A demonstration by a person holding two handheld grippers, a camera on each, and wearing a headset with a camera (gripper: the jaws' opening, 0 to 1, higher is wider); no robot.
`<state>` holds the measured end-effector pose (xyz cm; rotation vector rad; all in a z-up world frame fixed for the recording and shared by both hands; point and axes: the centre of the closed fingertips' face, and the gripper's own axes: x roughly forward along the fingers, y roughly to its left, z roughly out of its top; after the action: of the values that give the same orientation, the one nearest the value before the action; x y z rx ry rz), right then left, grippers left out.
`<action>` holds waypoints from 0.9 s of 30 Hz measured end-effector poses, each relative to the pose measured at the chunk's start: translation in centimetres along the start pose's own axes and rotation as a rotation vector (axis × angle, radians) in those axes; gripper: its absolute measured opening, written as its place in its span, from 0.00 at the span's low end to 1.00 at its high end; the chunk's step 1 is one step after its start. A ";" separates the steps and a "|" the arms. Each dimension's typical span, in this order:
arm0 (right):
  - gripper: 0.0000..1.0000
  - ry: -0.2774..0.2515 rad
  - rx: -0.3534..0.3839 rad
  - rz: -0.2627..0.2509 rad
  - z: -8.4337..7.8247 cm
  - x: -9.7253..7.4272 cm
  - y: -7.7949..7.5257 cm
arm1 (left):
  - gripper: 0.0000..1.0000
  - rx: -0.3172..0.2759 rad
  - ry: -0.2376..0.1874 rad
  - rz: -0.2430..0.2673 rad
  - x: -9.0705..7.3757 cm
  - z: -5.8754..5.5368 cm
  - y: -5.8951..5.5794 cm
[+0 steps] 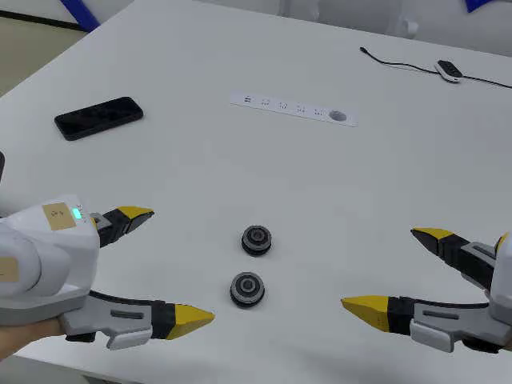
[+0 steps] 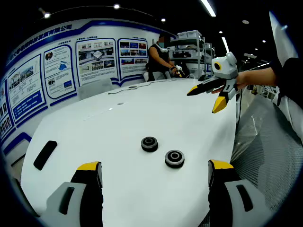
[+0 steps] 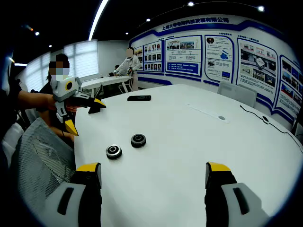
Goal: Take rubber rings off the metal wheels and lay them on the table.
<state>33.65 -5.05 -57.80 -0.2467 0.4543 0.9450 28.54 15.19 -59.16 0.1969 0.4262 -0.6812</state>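
Two small metal wheels with black rubber rings lie flat on the white table, one farther and one nearer, a short gap between them. The same pair appears in the left gripper view and the right gripper view. My left gripper hovers open at the left of the wheels, nothing between its yellow-tipped fingers. On the other side my right gripper is open too, facing the wheels from a hand's width away.
A black phone lies at the far left of the table. A white power strip sits behind the wheels, and a cable with a small controller at the far right. People stand by other tables in the background.
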 end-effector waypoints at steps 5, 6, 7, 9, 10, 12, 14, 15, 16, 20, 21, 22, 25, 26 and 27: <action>0.93 0.001 0.008 -0.018 -0.2 -0.3 -0.4 | 0.94 -0.018 -0.003 -0.010 0.0 0.0 -0.3; 0.93 0.002 0.008 -0.018 -0.2 -0.3 -0.4 | 0.94 -0.018 -0.005 -0.007 0.0 0.0 -0.2; 0.93 0.002 0.010 -0.017 -0.2 -0.4 -0.4 | 0.94 -0.019 -0.003 -0.005 0.0 -0.1 -0.2; 0.93 0.000 0.014 -0.017 -0.3 -0.5 -0.4 | 0.93 -0.028 -0.002 -0.009 -0.1 -0.3 -0.2; 0.92 0.001 0.015 -0.017 -0.4 -0.6 -0.3 | 0.93 -0.032 -0.002 -0.010 -0.2 -0.3 -0.2; 0.92 0.004 0.017 -0.018 -0.4 -0.6 -0.2 | 0.93 -0.035 -0.002 -0.013 -0.3 -0.2 -0.3; 0.92 0.007 0.020 -0.018 -0.5 -0.6 -0.2 | 0.93 -0.036 -0.003 -0.015 -0.4 -0.2 -0.3; 0.92 0.005 0.024 -0.018 -0.5 -0.6 -0.1 | 0.93 -0.035 -0.005 -0.019 -0.4 -0.3 -0.2; 0.92 0.003 0.027 -0.017 -0.5 -0.6 0.0 | 0.93 -0.034 -0.006 -0.021 -0.5 -0.3 -0.2; 0.92 -0.008 0.046 -0.009 -0.3 -0.5 0.2 | 0.92 -0.033 -0.004 -0.014 -0.5 -0.4 0.1; 0.91 -0.012 0.050 -0.009 -0.3 -0.5 0.2 | 0.92 -0.035 -0.004 -0.013 -0.5 -0.4 0.1; 0.91 -0.018 0.056 -0.008 -0.1 -0.5 0.2 | 0.92 -0.037 -0.003 -0.012 -0.5 -0.5 0.2; 0.91 -0.032 0.073 0.001 0.3 -0.6 0.2 | 0.92 -0.031 0.008 -0.016 -0.3 -0.6 0.1; 0.91 -0.032 0.074 0.000 0.3 -0.6 0.2 | 0.92 -0.028 0.011 -0.015 -0.3 -0.6 0.2; 0.90 -0.032 0.075 -0.001 0.3 -0.5 0.1 | 0.92 -0.027 0.012 -0.013 -0.3 -0.6 0.2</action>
<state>33.38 -5.24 -57.26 -0.1641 0.4593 0.9281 28.29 15.71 -59.61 0.1732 0.4482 -0.6870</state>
